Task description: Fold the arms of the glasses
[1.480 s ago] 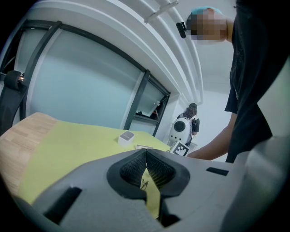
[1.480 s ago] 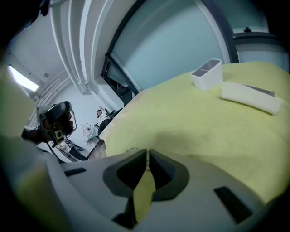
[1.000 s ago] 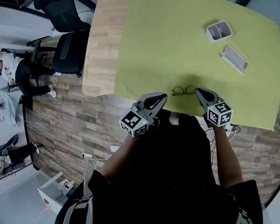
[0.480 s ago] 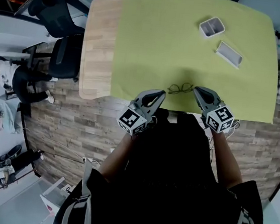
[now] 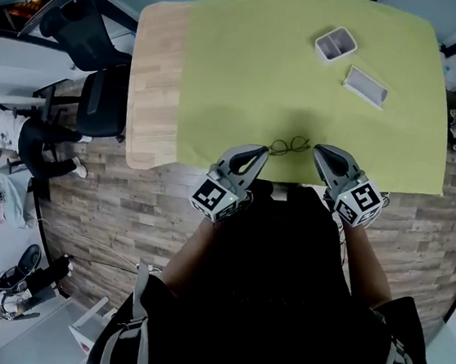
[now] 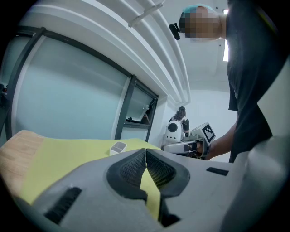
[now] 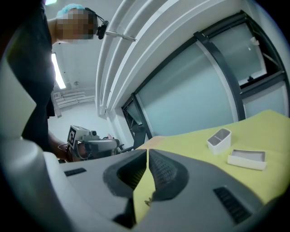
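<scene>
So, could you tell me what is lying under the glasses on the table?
The glasses lie directly on the yellow-green cloth. The cloth hides the wooden tabletop beneath them; it shows bare only at the left of the head view.

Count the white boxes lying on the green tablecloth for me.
2. A divided white box sits toward the far side of the tablecloth. A flatter white tray lies just right of it, nearer the person. Nothing appears to hide another.
</scene>
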Available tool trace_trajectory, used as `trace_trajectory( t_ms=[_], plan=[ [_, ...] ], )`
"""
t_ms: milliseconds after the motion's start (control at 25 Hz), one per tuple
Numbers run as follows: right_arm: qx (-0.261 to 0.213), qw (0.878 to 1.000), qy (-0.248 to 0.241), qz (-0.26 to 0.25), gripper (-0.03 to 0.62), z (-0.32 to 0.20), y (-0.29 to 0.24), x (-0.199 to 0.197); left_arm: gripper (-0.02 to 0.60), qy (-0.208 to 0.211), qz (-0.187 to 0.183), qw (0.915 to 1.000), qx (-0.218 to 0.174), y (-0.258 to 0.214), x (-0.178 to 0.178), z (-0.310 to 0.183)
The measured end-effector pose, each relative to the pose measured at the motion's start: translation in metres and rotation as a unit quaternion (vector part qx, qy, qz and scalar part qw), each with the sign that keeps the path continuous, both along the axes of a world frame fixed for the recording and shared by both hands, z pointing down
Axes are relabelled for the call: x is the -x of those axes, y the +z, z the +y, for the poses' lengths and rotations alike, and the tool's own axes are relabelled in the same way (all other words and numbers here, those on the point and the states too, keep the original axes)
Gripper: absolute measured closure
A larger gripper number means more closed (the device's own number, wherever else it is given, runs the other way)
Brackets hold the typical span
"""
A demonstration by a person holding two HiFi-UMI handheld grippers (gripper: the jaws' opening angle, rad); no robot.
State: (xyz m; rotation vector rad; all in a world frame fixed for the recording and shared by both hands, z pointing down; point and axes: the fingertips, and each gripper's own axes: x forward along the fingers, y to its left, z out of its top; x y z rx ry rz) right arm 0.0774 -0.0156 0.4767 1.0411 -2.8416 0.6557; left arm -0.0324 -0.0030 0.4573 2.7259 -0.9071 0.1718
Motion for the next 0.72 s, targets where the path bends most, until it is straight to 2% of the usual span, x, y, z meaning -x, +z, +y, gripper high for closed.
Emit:
trace_trajectory(
  t_ms=[240,400,720],
  plan=[
    [-0.048,0.998,-0.002,-0.032,0.556,0.000,-0.037,0.000,0.563,0.016,-0.002,0.9996,-0.025,-0.011,-0.009,-0.005],
    [-0.065,0.997,0.000,-0.039,0.556,0.000,-0.051,0.000,0.561,0.015,0.010,0.9995,-0.027,-0.029,-0.016,-0.010],
    [-0.093,0.994,0.016,-0.045,0.555,-0.007,-0.068,-0.002,0.563,0.041,0.007,0.9954,-0.086,-0.053,-0.028,-0.020]
  ],
)
